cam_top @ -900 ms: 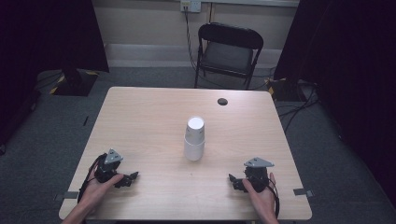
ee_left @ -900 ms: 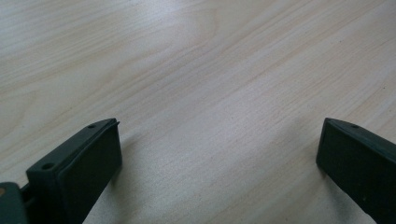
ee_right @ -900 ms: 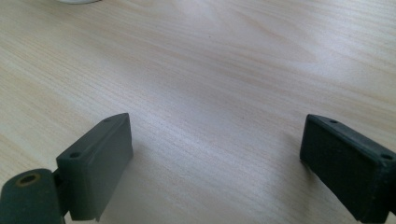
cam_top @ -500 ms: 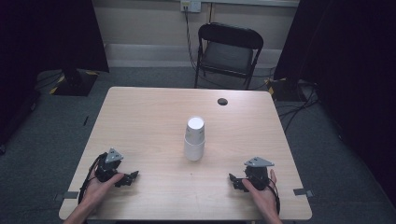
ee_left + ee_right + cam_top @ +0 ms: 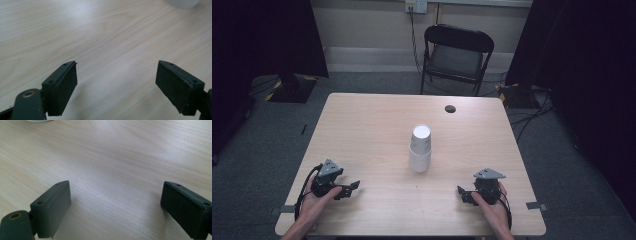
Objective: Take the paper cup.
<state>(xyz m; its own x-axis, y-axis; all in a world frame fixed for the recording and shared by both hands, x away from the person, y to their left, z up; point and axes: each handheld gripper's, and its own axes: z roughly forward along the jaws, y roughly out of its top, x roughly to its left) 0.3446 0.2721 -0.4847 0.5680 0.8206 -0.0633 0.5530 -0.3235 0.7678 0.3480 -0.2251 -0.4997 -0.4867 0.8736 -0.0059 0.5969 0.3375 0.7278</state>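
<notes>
A stack of white paper cups (image 5: 420, 148) stands upside down at the middle of the light wooden table (image 5: 372, 120). My left gripper (image 5: 352, 188) rests near the front left of the table, a hand around it, jaws pointing right. In the left gripper view its black jaws stand wide apart over bare wood, and the cups' white rim (image 5: 182, 2) peeks in at the top right. My right gripper (image 5: 462, 192) lies near the front right, jaws pointing left. In the right gripper view its jaws are spread with nothing between them, the cup rim (image 5: 38, 120) at the top left.
A small dark round disc (image 5: 450, 108) sits near the table's far edge. A black folding chair (image 5: 457, 55) stands behind the table. Cables run on the floor at the right, and a dark stand base (image 5: 292, 85) sits on the floor at the far left.
</notes>
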